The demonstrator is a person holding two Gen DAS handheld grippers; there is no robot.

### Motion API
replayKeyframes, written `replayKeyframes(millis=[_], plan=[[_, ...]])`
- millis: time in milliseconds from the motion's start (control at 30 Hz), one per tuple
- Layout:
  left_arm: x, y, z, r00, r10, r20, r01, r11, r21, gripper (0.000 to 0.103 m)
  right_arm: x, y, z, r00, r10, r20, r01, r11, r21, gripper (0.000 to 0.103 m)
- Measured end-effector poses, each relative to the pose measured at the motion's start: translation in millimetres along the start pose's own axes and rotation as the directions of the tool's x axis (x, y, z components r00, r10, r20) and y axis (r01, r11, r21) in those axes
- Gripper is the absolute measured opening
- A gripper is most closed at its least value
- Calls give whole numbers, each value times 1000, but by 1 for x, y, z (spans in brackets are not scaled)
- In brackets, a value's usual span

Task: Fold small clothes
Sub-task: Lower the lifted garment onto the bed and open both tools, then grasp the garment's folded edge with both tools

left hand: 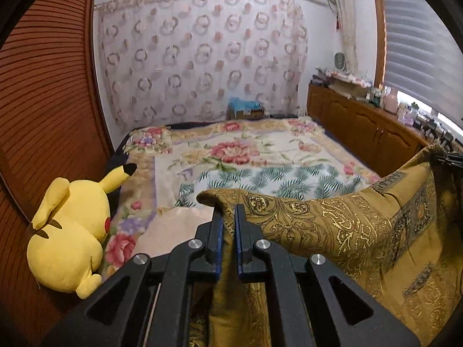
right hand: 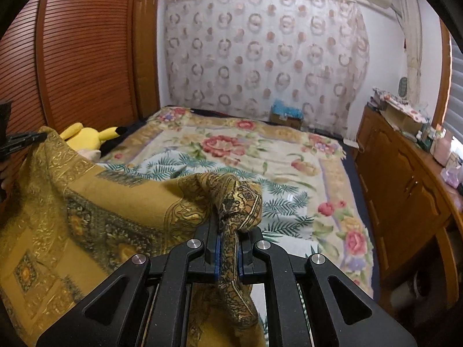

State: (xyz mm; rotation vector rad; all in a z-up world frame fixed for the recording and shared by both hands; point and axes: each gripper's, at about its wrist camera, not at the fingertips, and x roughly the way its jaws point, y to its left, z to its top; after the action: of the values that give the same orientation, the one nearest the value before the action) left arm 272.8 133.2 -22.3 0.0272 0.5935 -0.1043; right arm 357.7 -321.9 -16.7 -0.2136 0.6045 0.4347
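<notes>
A mustard-gold patterned cloth [left hand: 361, 225] is stretched between my two grippers above the bed. My left gripper [left hand: 228, 217] is shut on one corner of it, the fabric pinched between the blue pads. The cloth sags to the right toward my right gripper [left hand: 451, 159], seen at the frame edge. In the right wrist view the same cloth [right hand: 86, 211] spreads to the left, and my right gripper [right hand: 227, 228] is shut on a bunched, twisted corner. My left gripper [right hand: 20, 141] shows at the far left, holding the other corner.
Below lies a bed with a floral blanket [left hand: 260, 156] and a palm-leaf sheet [right hand: 277, 202]. A yellow plush toy [left hand: 69, 231] lies by the slatted wooden wardrobe [left hand: 43, 101]. A low wooden cabinet [right hand: 405, 185] with clutter runs along the right. A curtain [right hand: 260, 52] hangs behind.
</notes>
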Motion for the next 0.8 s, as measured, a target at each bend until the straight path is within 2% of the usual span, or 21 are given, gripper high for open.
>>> replayKeyframes(millis=[100, 167, 200, 267, 300, 333, 367, 400, 500, 800], plan=[[13, -1, -4, 999, 3, -46, -2, 1000, 11, 8, 23, -3, -6, 998, -4, -59, 5, 1000, 21, 6], [15, -2, -9, 998, 0, -70, 1, 1000, 17, 12, 33, -2, -10, 995, -28, -94, 30, 999, 26, 17], [13, -3, -11, 997, 0, -71, 1, 1000, 20, 14, 38, -3, -13, 993, -41, -112, 44, 999, 26, 19], [8, 3, -15, 997, 6, -74, -4, 1000, 26, 27, 41, -5, -15, 990, -56, -128, 60, 998, 25, 30], [4, 3, -18, 997, 2, -79, 0, 1000, 26, 31, 41, -5, -17, 989, -69, -132, 73, 997, 26, 34], [-1, 3, -21, 996, -6, -84, 7, 1000, 22, 33, 38, -6, -19, 989, -72, -132, 77, 997, 28, 43], [-5, 5, -25, 996, -9, -88, 10, 1000, 15, 42, 34, -6, -23, 989, -72, -131, 77, 996, 38, 46], [-9, 7, -31, 995, -13, -94, 14, 1000, 7, 47, 29, -7, -26, 989, -71, -130, 77, 996, 47, 46], [-21, 10, -46, 994, -25, -105, 23, 1000, -18, 53, 15, -10, -35, 988, -74, -134, 83, 994, 67, 49], [-41, 6, -103, 982, -23, -188, 14, 999, -48, 54, -22, -13, -72, 976, -90, -197, 114, 987, 115, 50]])
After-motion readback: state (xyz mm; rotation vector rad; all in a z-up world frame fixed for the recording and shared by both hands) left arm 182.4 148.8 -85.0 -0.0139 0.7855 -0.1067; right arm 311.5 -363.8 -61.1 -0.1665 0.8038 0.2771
